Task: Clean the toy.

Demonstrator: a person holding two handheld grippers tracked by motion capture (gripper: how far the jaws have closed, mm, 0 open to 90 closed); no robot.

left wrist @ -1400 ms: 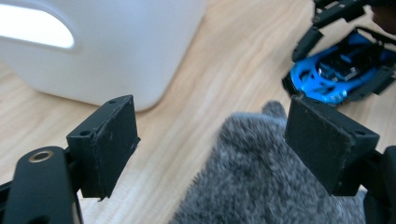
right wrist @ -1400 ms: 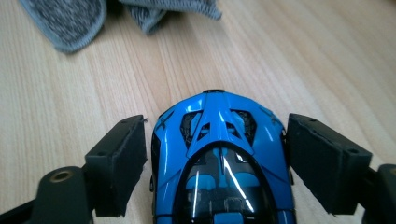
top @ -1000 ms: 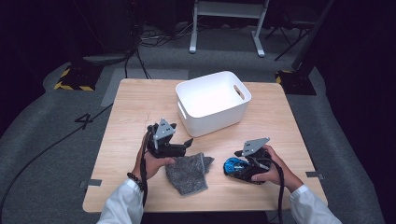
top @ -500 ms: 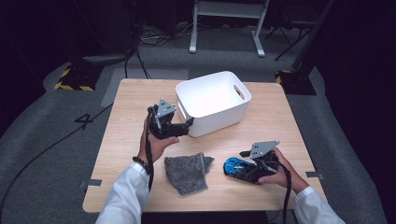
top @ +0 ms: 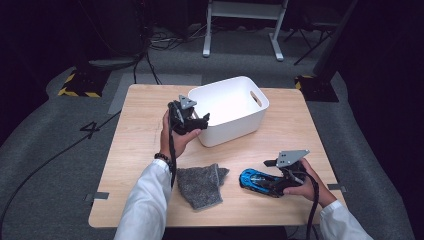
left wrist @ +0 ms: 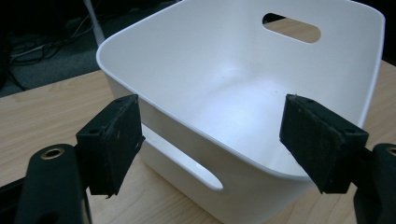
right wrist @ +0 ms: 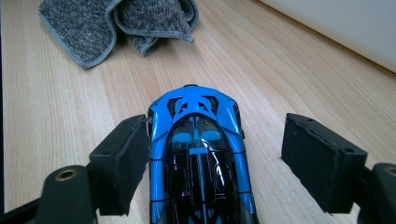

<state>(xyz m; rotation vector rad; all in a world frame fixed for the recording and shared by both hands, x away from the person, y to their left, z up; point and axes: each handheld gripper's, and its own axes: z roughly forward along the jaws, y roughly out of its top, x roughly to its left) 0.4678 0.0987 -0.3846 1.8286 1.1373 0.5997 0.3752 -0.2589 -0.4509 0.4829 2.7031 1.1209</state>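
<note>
While the right tool narrows astride the blue car, one pad clear | left tool wide, straddling bin rim

The left forearm, in a white sleeve, reaches up from the bottom of the high view toward the middle of the frame, a dark band at the wrist. Its hand holds the left claw raised, pointing toward the right of the frame, the jaws standing wide apart. The right hand sits low in the lower right of the frame, its white cuff at the bottom edge, and holds the right claw level, pointing left. Those jaws have just been closing and are not yet pressed together.
</note>
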